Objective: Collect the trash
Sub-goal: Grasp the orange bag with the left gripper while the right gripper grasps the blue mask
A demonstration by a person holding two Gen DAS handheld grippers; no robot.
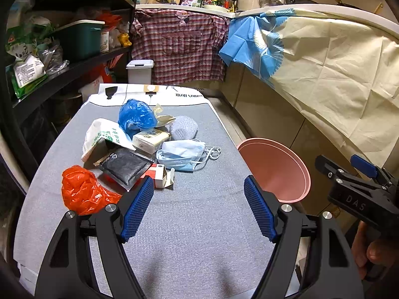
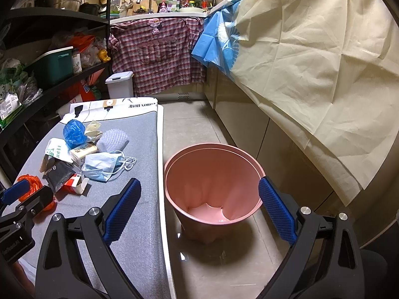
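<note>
1. The pink bin (image 2: 212, 186) stands on the floor just beside the table (image 1: 194, 224) edge, nothing visible inside.
2. Left gripper (image 1: 198, 209) and right gripper (image 2: 199, 214) both gape, holding nothing.
3. Beyond bare grey cloth lies the trash: orange bag (image 1: 84, 191), black pouch (image 1: 124, 165), face masks (image 1: 184, 154), blue bag (image 1: 136, 117).
</note>
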